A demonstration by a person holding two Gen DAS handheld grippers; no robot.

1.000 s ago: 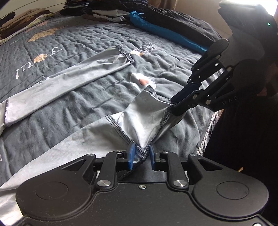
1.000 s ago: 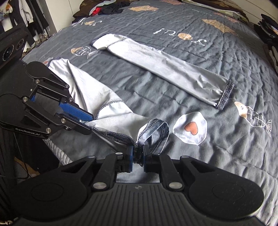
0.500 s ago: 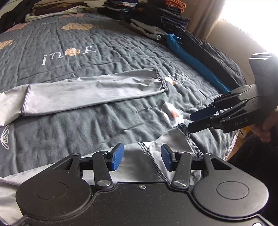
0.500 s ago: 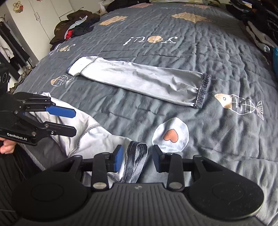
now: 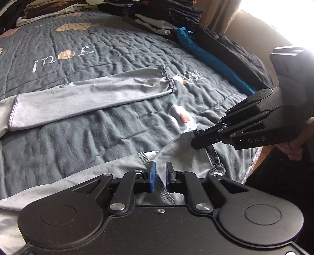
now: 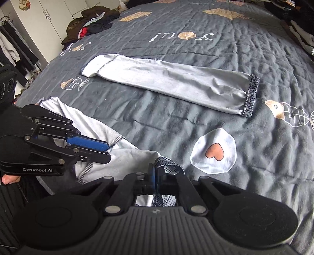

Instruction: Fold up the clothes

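Note:
Two light grey arm sleeves lie on a dark grey quilted bed. One sleeve (image 5: 88, 98) (image 6: 176, 82) lies flat and straight across the middle. The second sleeve (image 5: 176, 149) (image 6: 125, 157) is bunched at the near bed edge. My left gripper (image 5: 159, 176) (image 6: 108, 151) is nearly shut on its stitched seam. My right gripper (image 6: 156, 174) (image 5: 194, 139) is shut on its dark mesh cuff (image 6: 168, 166), just right of the left gripper.
Stacks of folded clothes (image 5: 157, 17) and a blue garment (image 5: 206, 53) line the far side of the bed. A pile of dark clothes (image 6: 94, 21) sits at another corner. The bed edge (image 5: 253, 160) is close under both grippers. A white heart patch (image 6: 214, 151) marks the quilt.
Both grippers opened half a second ago, letting go of the bunched sleeve. Now both have closed on it again, the left on the seam, the right on the mesh cuff.

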